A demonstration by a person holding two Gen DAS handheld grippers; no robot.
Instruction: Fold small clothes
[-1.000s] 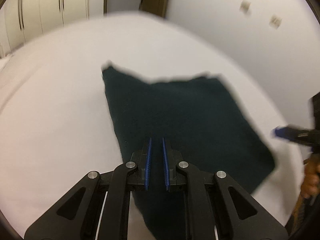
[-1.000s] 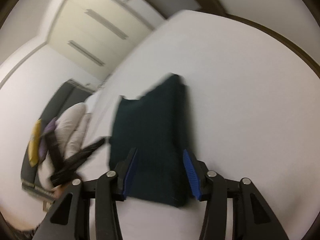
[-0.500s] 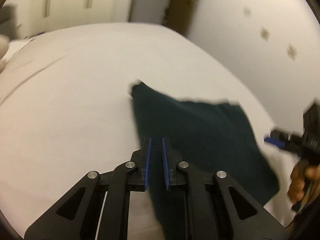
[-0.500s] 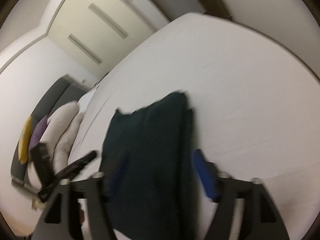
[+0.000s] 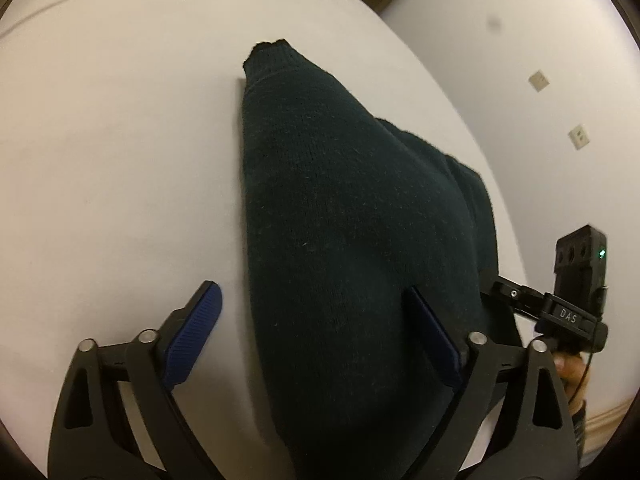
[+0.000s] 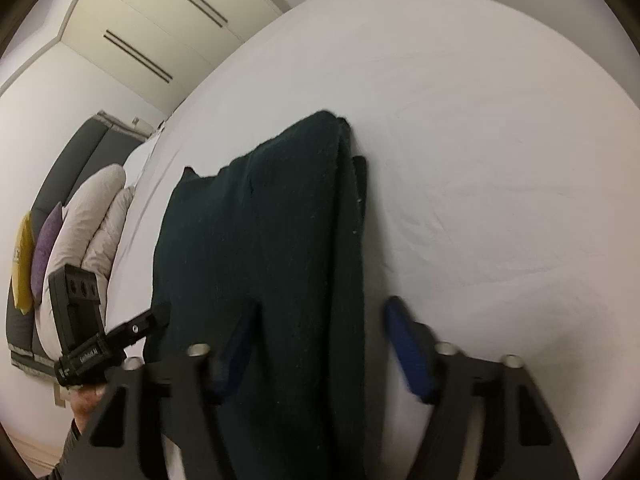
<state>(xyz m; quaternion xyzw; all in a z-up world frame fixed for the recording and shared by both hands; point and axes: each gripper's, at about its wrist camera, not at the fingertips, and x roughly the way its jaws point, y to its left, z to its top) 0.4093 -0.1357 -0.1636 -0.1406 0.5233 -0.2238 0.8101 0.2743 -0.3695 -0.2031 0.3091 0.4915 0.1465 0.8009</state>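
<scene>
I have the dark green knitted garment lying folded on the white bed sheet, its long side running away from both of my cameras and a narrow cuff-like end at the far tip.

My left gripper hangs low over the garment's near left edge. Its fingers stand wide apart and have just been opening. The left blue pad is over bare sheet just beside the fabric; the right one is over the cloth. The fabric's edge lies between them, but neither pad presses on it, so nothing is held.

My right gripper sits over the garment's near right edge, where the folded layers stack up. Its fingers have just been closing, yet a clear gap remains. The right pad is over the sheet beside the fold and the left pad is blurred against the knit; I see no pinch on the cloth.

In the right wrist view, grey, purple and yellow pillows are piled at the far left of the bed, with pale wardrobe doors beyond.
</scene>
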